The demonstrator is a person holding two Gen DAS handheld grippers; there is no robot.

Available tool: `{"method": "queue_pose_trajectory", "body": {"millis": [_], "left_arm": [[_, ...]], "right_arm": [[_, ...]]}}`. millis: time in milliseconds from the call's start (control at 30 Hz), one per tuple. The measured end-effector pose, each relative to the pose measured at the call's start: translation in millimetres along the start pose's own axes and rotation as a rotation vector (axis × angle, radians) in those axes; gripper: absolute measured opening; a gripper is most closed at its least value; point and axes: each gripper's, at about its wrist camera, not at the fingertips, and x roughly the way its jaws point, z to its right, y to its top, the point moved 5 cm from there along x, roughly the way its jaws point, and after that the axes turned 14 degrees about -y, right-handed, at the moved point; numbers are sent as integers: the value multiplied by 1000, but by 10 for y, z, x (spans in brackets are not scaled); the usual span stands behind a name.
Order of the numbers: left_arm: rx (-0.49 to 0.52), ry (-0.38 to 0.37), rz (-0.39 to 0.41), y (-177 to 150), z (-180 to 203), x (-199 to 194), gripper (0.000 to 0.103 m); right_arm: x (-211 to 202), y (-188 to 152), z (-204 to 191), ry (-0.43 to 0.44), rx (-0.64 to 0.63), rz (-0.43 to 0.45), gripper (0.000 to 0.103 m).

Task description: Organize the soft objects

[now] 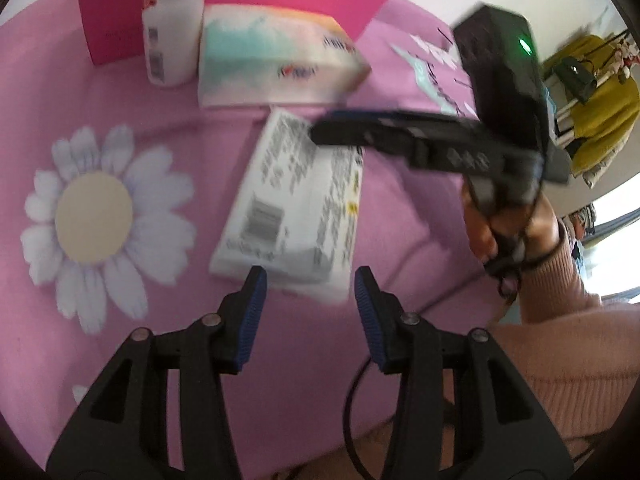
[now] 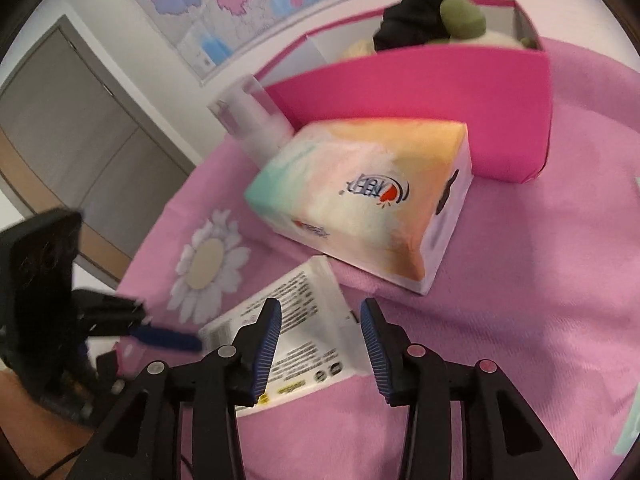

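Left wrist: left gripper point(image 1: 308, 280) spread, empty, just short of white pack point(image 1: 292, 200) lying flat on pink cloth point(image 1: 140, 92) below tissue box point(image 1: 276, 60), right gripper point(image 1: 340, 132) above pack, spread unclear; right wrist: right gripper point(image 2: 320, 316) spread over pack point(image 2: 296, 320), pink box point(image 2: 420, 100) behind.

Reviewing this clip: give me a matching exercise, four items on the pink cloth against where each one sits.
Items
1. white packet
2. tissue box
3. clear bottle
4. black plush

Places
A. inside the pink box
B. standing beside the pink box's left corner
C. lying flat, nearest both tools
D. between the packet and the pink box

Pairs: 1-C, 2-D, 3-B, 4-A
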Motion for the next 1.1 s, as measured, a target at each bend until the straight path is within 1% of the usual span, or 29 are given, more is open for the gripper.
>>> {"method": "queue_pose_trajectory", "body": {"millis": [100, 200, 367, 433, 533, 633, 667, 700, 800, 933, 1100], "left_arm": [[-8, -5, -22, -96, 24, 30, 48], [-37, -3, -37, -119, -19, 74, 48], [-75, -33, 4, -16, -41, 70, 48], [-80, -30, 11, 32, -43, 92, 48], [-75, -3, 29, 59, -37, 77, 48], [-77, 10, 57, 134, -93, 22, 48], [-72, 9, 67, 150, -90, -8, 48], [-62, 9, 79, 169, -66, -41, 48], [-19, 35, 103, 254, -2, -137, 48], [37, 80, 136, 389, 70, -256, 48], [87, 116, 181, 626, 170, -317, 48]], "right_arm": [[54, 8, -28, 1, -10, -3, 42], [63, 7, -49, 6, -25, -2, 42], [59, -42, -125, 21, -58, -10, 43], [46, -74, -154, 21, -70, -13, 42], [11, -136, -169, 54, -57, -22, 42], [-69, -191, -145, 58, -38, -13, 33], [-97, -199, -132, 62, -32, -10, 29], [-144, -208, -118, 67, -23, -2, 27], [-281, -201, -89, 75, -4, 27, 24], [-487, -141, -81, 66, 3, 80, 24], [-673, -8, -84, 45, 0, 146, 24]]}}
